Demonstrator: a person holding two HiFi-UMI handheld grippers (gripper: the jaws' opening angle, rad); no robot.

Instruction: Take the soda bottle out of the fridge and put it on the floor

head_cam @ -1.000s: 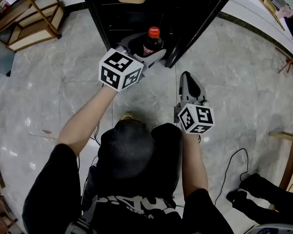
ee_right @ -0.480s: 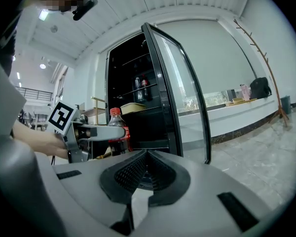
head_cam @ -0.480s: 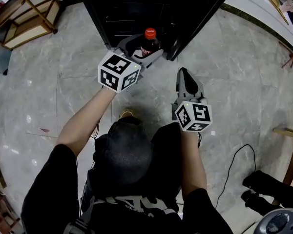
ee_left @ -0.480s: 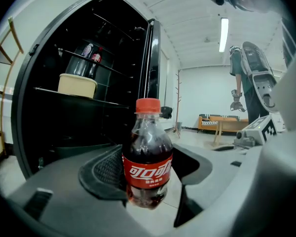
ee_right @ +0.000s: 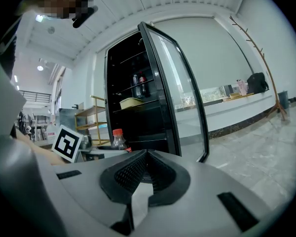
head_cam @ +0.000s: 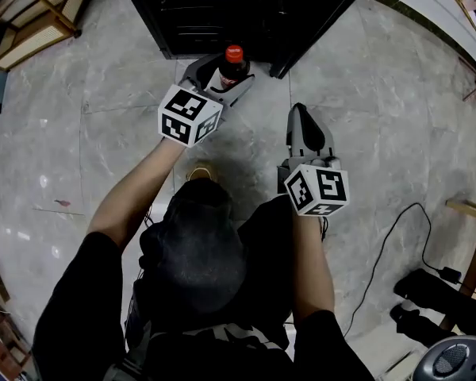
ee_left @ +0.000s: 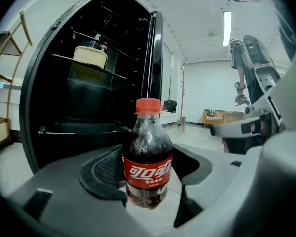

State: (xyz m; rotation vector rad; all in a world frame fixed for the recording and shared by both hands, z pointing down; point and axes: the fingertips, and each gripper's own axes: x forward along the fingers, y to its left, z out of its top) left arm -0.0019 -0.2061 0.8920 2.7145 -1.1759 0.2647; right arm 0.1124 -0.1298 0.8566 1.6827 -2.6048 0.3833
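Dropping lower, the left gripper (head_cam: 224, 76) is clamping the soda bottle (head_cam: 233, 62) just clear of the fridge (head_cam: 214, 10) at twelve o'clock; the right gripper (head_cam: 301, 116) is hanging at its four o'clock, jaws together.

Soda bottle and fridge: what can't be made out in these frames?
- Soda bottle base: covered by the left gripper in head view; left gripper view doesn't settle whether it touches the floor.
- Fridge interior: head view's top edge cuts it off; the rest is dark.
- Bottles on the upper shelf: too small in right gripper view.
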